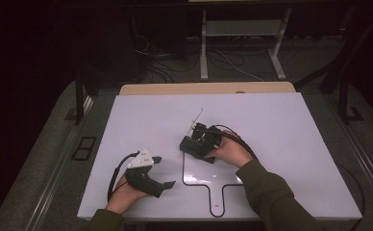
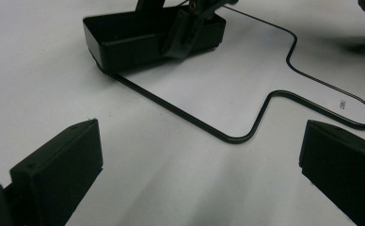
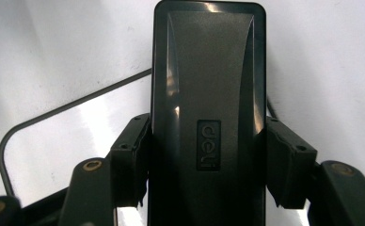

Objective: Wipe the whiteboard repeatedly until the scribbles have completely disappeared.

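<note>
A black plastic box (image 3: 208, 117), long and narrow with a moulded logo on its glossy top, is pinched across its short width by the right gripper (image 3: 208, 174), its jaws pressed flat against the two long sides. It sits near the middle of the white surface (image 1: 280, 125), on the corner of a black outline (image 2: 190, 120) drawn there. It is judged stiff, light and somewhat slippery, so the parallel long walls are the best hold. The left gripper (image 2: 199, 160) is held spread and empty near the surface's near-left corner.

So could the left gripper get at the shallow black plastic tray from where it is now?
Probably yes: the left gripper is open, with bare white table between it and the black tray, though the right gripper is clamped on it.
</note>
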{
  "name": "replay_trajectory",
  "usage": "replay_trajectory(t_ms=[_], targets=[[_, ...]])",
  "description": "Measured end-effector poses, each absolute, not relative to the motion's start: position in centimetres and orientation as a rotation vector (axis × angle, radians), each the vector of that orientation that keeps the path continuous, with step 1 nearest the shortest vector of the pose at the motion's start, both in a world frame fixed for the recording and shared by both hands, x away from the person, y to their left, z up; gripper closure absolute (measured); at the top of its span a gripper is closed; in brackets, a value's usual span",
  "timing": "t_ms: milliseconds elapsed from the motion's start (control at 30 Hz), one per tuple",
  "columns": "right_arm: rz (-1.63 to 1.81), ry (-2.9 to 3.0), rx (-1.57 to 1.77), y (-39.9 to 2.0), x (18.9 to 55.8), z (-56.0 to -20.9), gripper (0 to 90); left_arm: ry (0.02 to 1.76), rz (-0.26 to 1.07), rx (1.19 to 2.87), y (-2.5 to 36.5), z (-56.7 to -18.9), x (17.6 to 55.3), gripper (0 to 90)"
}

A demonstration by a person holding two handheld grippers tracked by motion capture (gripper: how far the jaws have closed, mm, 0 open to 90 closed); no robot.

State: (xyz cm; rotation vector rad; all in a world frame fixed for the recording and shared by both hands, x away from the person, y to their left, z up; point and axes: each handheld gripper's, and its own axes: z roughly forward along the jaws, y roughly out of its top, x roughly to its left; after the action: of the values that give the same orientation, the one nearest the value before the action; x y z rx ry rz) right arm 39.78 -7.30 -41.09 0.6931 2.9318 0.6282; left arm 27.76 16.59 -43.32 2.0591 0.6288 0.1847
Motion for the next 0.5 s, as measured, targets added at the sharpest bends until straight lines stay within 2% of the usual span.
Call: replay_trajectory(t_ms=[500], targets=[[0.742,2.884,0.770,-9.2,40.7,-39.5,38.5,0.633,0.185,2.058,16.6,-43.3,27.7,0.0]])
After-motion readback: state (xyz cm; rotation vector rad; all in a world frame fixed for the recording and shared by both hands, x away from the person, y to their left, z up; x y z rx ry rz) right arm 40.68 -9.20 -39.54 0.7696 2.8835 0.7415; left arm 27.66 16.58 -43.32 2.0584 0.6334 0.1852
